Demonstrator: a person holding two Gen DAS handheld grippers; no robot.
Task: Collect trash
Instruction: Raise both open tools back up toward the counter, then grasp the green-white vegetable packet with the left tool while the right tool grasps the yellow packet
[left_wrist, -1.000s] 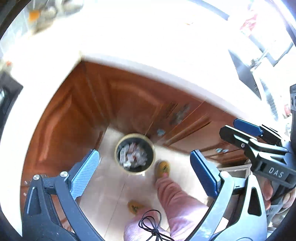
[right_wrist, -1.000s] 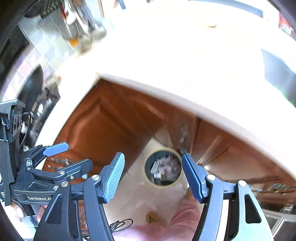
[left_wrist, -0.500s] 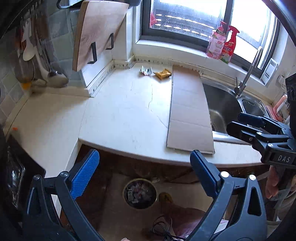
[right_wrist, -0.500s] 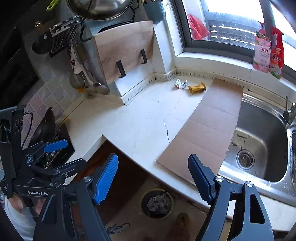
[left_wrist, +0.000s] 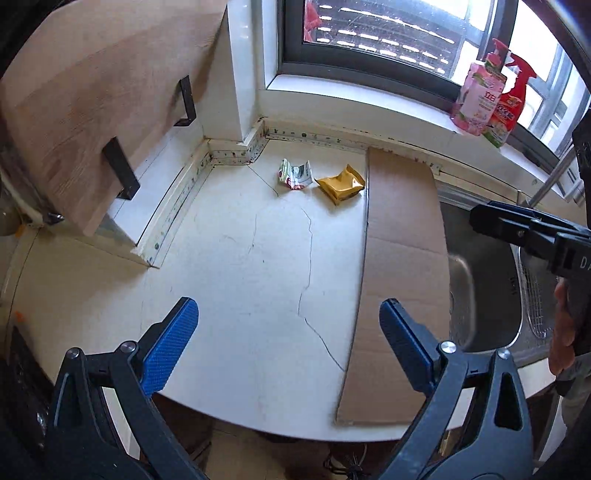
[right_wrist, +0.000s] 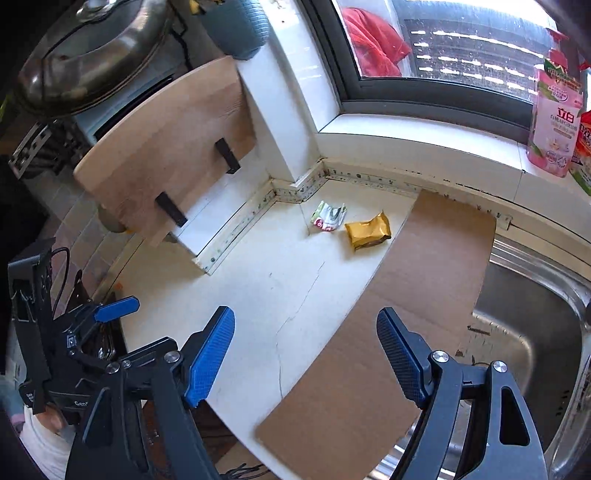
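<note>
Two pieces of trash lie at the back of the white counter near the window corner: a crumpled white, green and pink wrapper and a yellow snack packet just right of it. My left gripper is open and empty, over the counter's front edge, well short of the trash. My right gripper is open and empty, over the front of the counter and the cardboard sheet. Each gripper shows at the edge of the other's view.
A long cardboard sheet lies on the counter beside the steel sink. A wooden cutting board hangs on brackets at the left. Detergent bottles stand on the window sill. A wok hangs at upper left.
Both grippers have swung up from the floor bin below the counter to face the countertop, then moved closer to it. The bin has dropped out of view. Both stay open.
</note>
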